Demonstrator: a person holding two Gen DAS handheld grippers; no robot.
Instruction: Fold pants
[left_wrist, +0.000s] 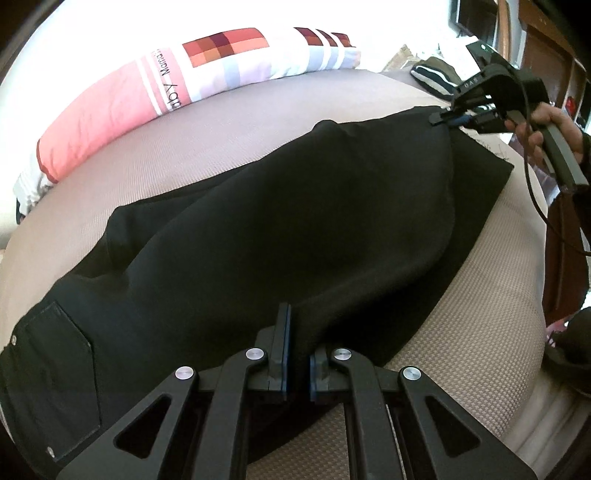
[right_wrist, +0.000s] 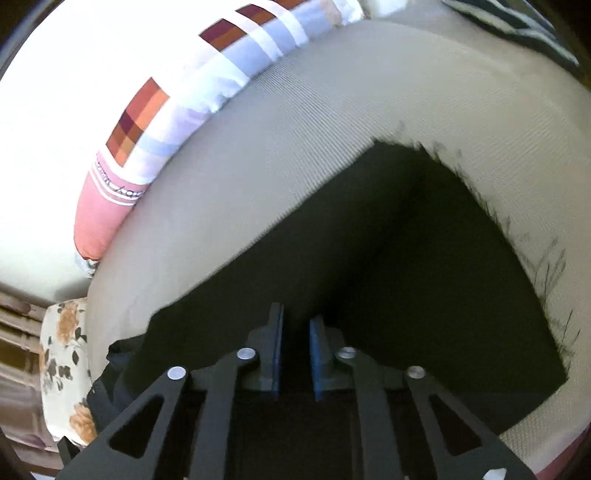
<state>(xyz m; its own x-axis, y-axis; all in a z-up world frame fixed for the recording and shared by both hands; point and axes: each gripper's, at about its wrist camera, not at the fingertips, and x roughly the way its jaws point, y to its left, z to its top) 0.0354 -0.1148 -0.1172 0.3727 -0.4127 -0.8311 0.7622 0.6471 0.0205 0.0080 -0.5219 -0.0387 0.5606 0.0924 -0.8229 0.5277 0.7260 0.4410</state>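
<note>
On the long pink, white and checked bolster pillow (left_wrist: 155, 92) you can read black lettering on its white band, next to the pink end: a large word ending in "by", with a smaller word beside it that starts "Mama", the rest too small to read. From the right wrist the same lettering is blurred. On the right gripper's black body (left_wrist: 480, 83) you can make out small pale letters, roughly "UAS".

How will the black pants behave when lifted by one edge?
Probably floppy: the black fabric pants billow in a soft hump between the left claw and right claw. Likely to sag and drag rather than hold shape. The frayed hem may snag.
</note>
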